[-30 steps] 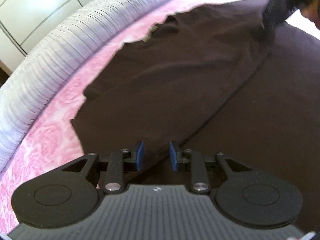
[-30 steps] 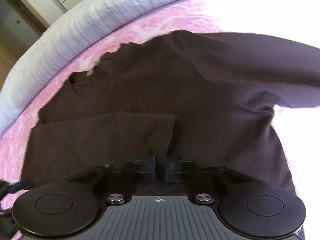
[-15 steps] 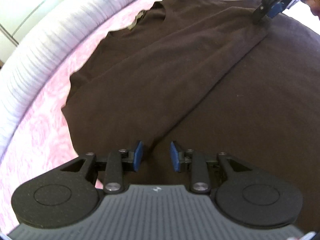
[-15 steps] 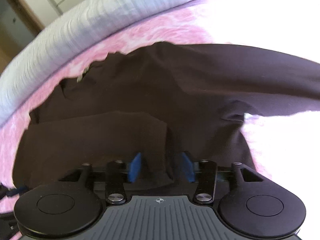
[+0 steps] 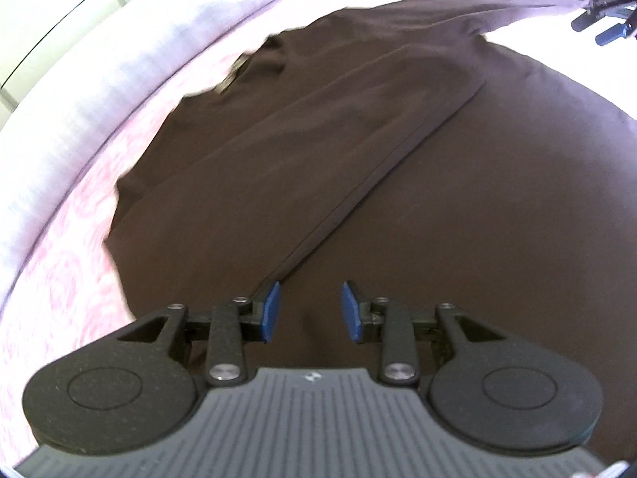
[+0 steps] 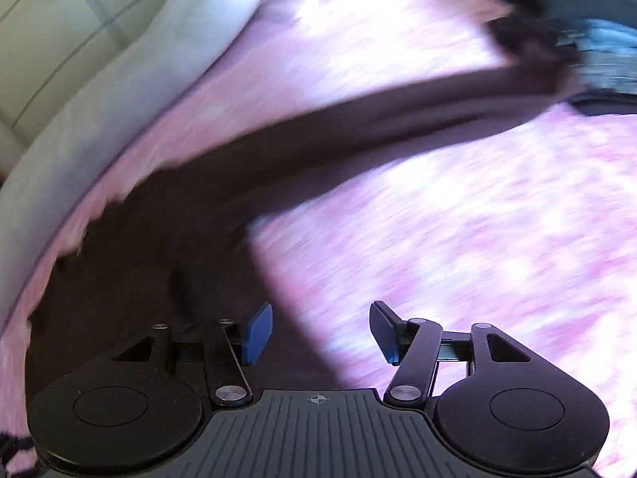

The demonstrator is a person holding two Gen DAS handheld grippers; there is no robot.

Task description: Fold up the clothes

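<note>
Pink-and-white patterned bedspread (image 6: pixel 477 239) fills most of the right wrist view and runs down the left edge of the left wrist view. A pale ribbed cover or pillow edge (image 5: pixel 99 91) curves across the upper left of both views, with white panelled doors (image 6: pixel 51 40) behind it in the far upper-left corner.

Dark brown long-sleeved shirt (image 5: pixel 438 219) lies flat on the bedspread and takes up the centre and right of the left wrist view. Its left side is folded in over the body, and the folded edge runs diagonally from upper right down to bottom centre, ending just beside the left gripper. Collar with a tag (image 5: pixel 235 75) sits upper left of centre.

One sleeve (image 6: pixel 358 127) stretches out from the shirt body, lower left to upper right in the right wrist view, lying on the bedspread. Heavy motion blur there. The dark shape at the sleeve's far end, upper right corner, is too blurred to identify.

Left gripper (image 5: pixel 310 310): bottom centre of its own view, blue pads (image 5: pixel 272 310) spread, nothing between them, shirt fabric underneath.

Right gripper (image 6: pixel 318 332): pads apart, wider than the left, empty, sitting over the shirt's side edge where it meets the bedspread. It also shows in the top right corner of the left wrist view, near the sleeve.
</note>
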